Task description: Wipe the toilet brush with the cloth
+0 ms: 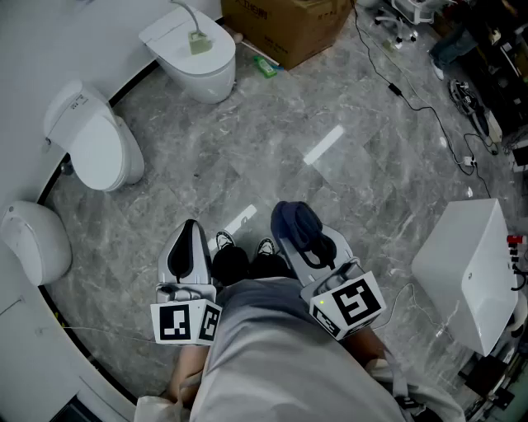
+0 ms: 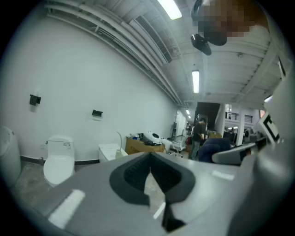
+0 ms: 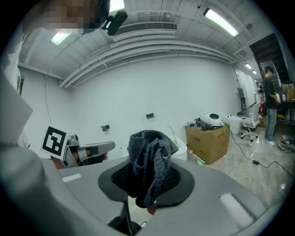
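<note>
A grey marbled floor (image 1: 272, 157) runs up to a curved white wall (image 1: 25, 66), and along that wall stand three white toilets: one cut off at the left edge (image 1: 33, 239), one with its lid down (image 1: 91, 140), and a third (image 1: 191, 53) further right. On the third toilet's lid lies what looks like the toilet brush (image 1: 198, 39), a pale block with a thin curved white handle, well apart from both grippers. Cables (image 1: 412, 91) trail across the floor at the right, near a white cabinet (image 1: 470, 272). Low in the head view, the left gripper (image 1: 190, 231) has its jaws closed tip to tip with nothing between them. The right gripper (image 1: 307, 243) is clamped on a bunched dark cloth (image 1: 297, 222). Dark shoes (image 1: 243, 260) show between the two. Only the gripper views take in the ceiling with its strip lights (image 3: 221, 20), small dark fittings on the wall (image 3: 150, 115) and a person standing far off (image 3: 269, 101). The cardboard box (image 1: 285, 25) beside the third toilet is cropped in the head view. The right gripper view shows a white rounded device (image 3: 213, 119) resting on top of it.
</note>
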`<action>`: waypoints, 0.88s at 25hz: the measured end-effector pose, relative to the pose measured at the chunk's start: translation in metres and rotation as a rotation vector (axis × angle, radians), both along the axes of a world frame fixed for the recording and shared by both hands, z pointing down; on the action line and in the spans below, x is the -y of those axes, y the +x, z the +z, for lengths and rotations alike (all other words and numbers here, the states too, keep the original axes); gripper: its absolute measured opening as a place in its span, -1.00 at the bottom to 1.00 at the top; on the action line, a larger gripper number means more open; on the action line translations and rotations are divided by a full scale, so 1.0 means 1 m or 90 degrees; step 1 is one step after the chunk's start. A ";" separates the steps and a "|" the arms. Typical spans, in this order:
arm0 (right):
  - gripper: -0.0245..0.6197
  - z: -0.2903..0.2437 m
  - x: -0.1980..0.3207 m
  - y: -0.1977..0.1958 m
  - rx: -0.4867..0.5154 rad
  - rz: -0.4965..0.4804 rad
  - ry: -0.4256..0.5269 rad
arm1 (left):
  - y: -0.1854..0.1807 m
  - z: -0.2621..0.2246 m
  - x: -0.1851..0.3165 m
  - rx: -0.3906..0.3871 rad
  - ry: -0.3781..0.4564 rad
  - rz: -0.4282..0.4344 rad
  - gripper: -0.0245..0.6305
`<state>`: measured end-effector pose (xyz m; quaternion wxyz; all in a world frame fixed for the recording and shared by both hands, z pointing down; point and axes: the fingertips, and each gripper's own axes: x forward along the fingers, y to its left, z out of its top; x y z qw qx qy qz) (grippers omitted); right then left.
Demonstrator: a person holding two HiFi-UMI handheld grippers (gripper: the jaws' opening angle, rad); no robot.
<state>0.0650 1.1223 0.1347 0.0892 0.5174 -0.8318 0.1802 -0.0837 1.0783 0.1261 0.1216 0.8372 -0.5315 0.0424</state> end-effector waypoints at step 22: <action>-0.62 0.026 0.063 0.028 0.026 0.023 -0.088 | 0.014 0.025 0.060 -0.005 -0.055 0.007 -0.93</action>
